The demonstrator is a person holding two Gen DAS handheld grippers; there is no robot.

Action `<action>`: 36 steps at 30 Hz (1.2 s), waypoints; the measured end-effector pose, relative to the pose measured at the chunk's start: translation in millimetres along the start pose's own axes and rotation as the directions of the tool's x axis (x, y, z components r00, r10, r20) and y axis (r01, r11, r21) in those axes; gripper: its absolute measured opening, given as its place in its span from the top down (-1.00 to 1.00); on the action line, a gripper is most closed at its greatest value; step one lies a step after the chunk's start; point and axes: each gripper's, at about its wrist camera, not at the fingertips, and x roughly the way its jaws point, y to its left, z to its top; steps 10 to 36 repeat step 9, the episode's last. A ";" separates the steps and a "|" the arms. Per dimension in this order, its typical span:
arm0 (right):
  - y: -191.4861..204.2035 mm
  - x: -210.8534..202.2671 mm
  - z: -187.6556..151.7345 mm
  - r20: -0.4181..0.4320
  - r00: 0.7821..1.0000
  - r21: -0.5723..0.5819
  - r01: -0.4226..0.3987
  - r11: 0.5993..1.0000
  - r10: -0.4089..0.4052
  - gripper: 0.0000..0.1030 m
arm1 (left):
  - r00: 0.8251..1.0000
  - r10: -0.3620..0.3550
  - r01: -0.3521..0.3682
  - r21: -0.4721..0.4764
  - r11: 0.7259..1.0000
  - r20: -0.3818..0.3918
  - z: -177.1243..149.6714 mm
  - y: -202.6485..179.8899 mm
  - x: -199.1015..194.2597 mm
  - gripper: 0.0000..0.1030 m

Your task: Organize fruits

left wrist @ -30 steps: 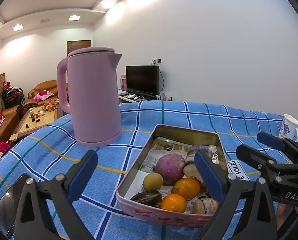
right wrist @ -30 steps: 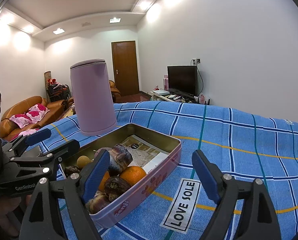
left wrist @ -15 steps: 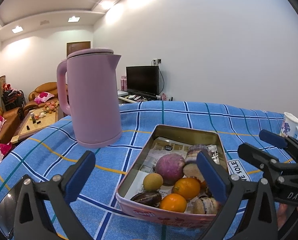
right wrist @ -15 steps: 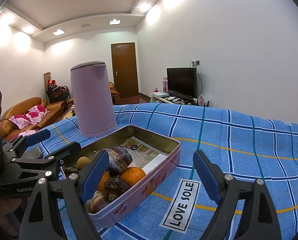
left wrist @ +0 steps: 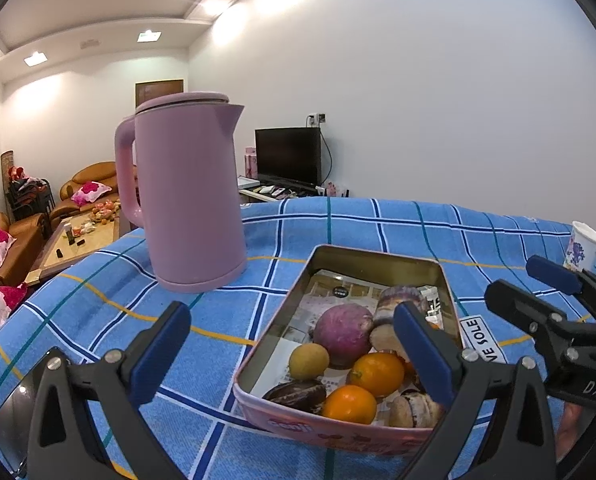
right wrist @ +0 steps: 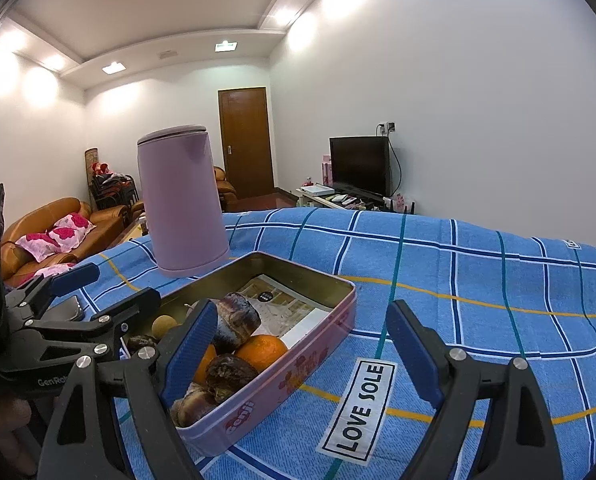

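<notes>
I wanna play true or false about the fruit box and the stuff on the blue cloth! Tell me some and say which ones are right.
1. The fruit lies in a tin. True.
2. The kettle is green. False: it is pink.
3. The left gripper holds an orange. False: its jaws stand open and empty, above the cloth.
4. Two oranges lie at the near end of the tin. True.
5. The mug stands inside the tin. False: it stands on the cloth, off to the right.
6. The right gripper is open. True.
</notes>
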 end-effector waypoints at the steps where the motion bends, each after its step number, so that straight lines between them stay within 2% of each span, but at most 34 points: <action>1: -0.2 -0.2 0.0 0.000 1.000 0.000 0.000 1.000 0.000 -0.69 | 1.000 -0.003 0.003 -0.002 1.000 0.000 0.1 0.0 0.0 -1.00; 36: -1.0 -1.8 -0.5 0.005 1.000 0.003 0.001 1.000 -0.001 -0.69 | 1.000 -0.015 0.015 0.004 1.000 0.015 -0.6 -1.1 -3.0 -1.00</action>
